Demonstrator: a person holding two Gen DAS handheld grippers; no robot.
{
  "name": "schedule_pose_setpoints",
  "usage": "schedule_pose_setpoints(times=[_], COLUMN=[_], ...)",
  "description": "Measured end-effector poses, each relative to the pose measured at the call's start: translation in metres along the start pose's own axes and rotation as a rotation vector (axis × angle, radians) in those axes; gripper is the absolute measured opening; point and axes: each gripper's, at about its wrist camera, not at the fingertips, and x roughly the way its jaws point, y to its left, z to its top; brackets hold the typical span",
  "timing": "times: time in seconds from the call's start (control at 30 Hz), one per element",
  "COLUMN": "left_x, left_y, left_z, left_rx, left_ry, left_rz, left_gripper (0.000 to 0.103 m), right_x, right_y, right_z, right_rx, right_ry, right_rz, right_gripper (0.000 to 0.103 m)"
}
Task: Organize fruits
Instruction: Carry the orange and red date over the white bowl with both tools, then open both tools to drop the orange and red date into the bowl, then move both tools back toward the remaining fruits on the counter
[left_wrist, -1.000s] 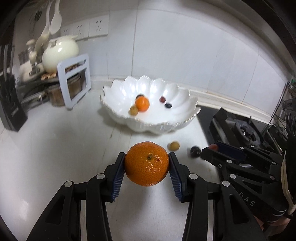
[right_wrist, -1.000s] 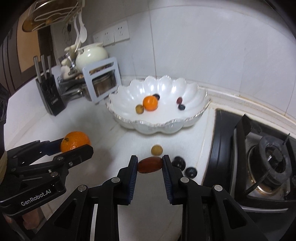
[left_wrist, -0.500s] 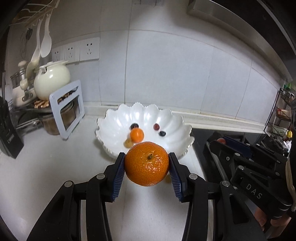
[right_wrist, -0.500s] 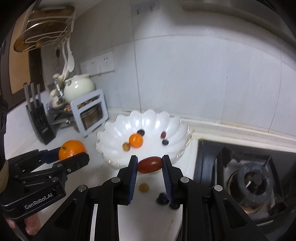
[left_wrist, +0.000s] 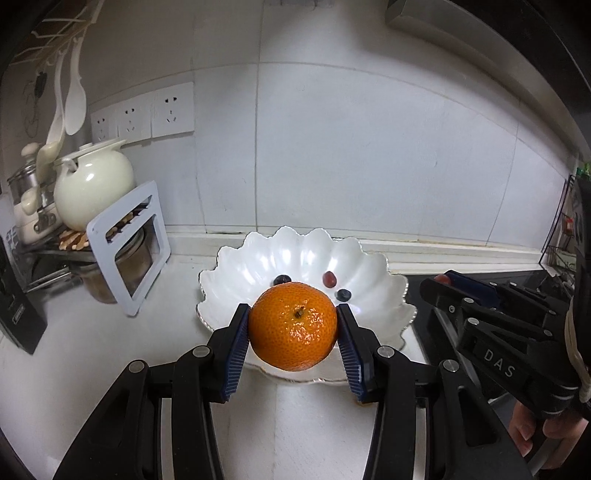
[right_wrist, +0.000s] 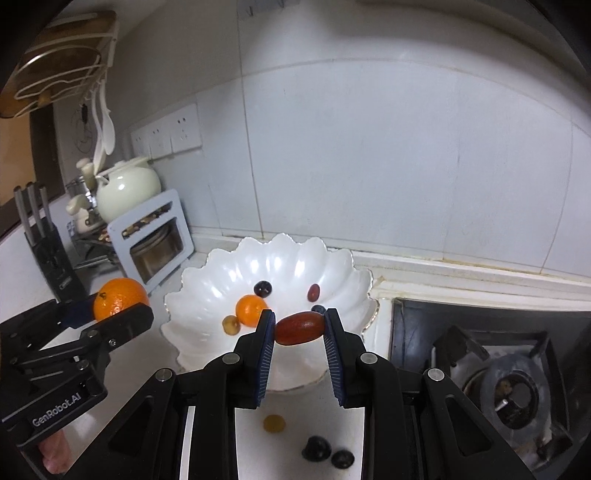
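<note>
My left gripper (left_wrist: 293, 326) is shut on a large orange tangerine (left_wrist: 293, 325), held in the air just before the near rim of the white scalloped bowl (left_wrist: 384, 288). The tangerine also shows in the right wrist view (right_wrist: 120, 299). My right gripper (right_wrist: 299, 328) is shut on an oblong red fruit (right_wrist: 299, 328), held over the bowl's (right_wrist: 192, 295) near edge. In the bowl lie a small tangerine (right_wrist: 250, 309), a yellow-brown berry (right_wrist: 231, 325), a dark grape (right_wrist: 263, 288) and a red grape (right_wrist: 313, 291). A yellow berry (right_wrist: 274, 423) and two dark grapes (right_wrist: 316, 448) lie on the counter below.
A gas stove (right_wrist: 517, 373) sits right of the bowl. A white rack with a jar (left_wrist: 129, 251), a cream teapot (left_wrist: 94, 184) and a knife block (right_wrist: 51, 258) stand at the left. The tiled wall with sockets (left_wrist: 173, 110) is behind.
Both grippers have risen and moved forward toward the bowl with their fruit. The loose fruits on the counter now lie below and behind the right fingers.
</note>
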Motion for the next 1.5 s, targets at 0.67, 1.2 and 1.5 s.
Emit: schedule_pose_setpoints(times=[0.67, 1.2, 1.5], left_x=[0.095, 0.092, 0.039], left_y=[0.008, 0.013, 0.005], left_z=[0.0, 0.001, 0.006], left_rx=[0.013, 0.02, 0.068], left_ry=[0.219, 0.224, 0.117], left_rz=[-0.004, 0.039, 0.076], left_gripper=[0.046, 0.065, 0.084], right_x=[0.084, 0.082, 0.034], right_y=[-0.009, -0.011, -0.014], right_z=[0.001, -0.004, -0.006], right_rx=[-0.032, -0.048, -0.061], right_ry=[0.221, 0.228, 0.139], right_rz=[-0.003, -0.03, -0.054], right_gripper=[0.028, 0.05, 0.05])
